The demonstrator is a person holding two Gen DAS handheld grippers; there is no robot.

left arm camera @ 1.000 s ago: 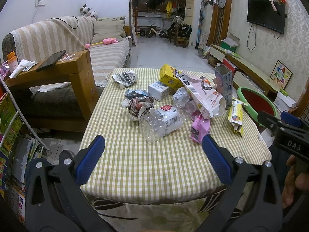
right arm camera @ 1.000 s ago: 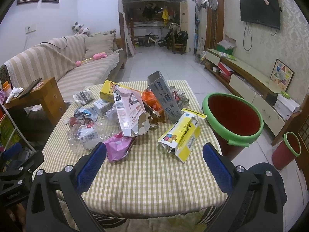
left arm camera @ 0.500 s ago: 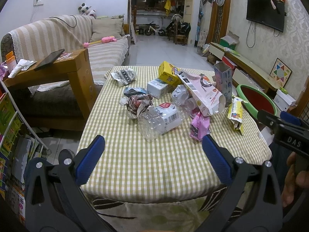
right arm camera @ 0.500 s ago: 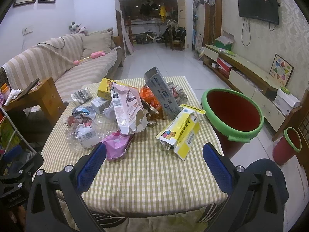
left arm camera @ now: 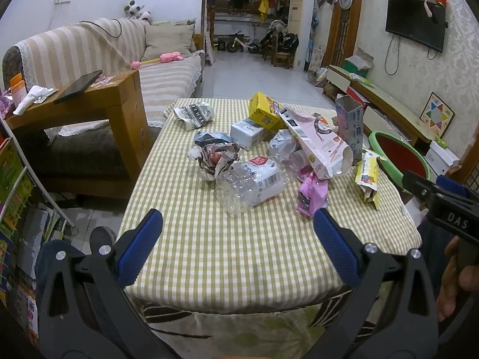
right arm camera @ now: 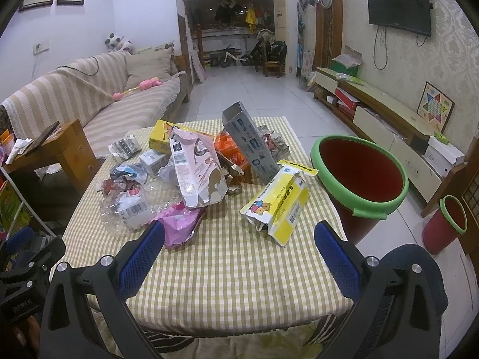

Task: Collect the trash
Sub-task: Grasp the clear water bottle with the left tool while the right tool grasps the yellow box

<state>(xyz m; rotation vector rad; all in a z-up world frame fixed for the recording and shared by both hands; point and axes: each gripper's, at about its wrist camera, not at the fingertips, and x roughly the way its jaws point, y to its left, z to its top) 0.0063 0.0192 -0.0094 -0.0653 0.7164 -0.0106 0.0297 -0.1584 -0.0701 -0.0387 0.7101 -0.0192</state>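
Approaching the littered checked table (right arm camera: 239,284), nothing collected yet: my left gripper (left arm camera: 236,239) and right gripper (right arm camera: 239,248) both hover wide apart, empty. Next, I judge, close on the torn yellow carton (right arm camera: 278,206) (nearest the red bin (right arm camera: 359,173) beside the table), lying crumpled, open-ended.

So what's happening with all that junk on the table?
Someone is about to tidy up. They hold a left hand-held gripper and a right hand-held gripper, both open and holding nothing, near the front edge of the checked table. The trash is all on the table: a squashed plastic bottle, a pink wrapper, a yellow carton and more boxes behind. The big red bin with a green rim stands beside the table with nothing visible in it.
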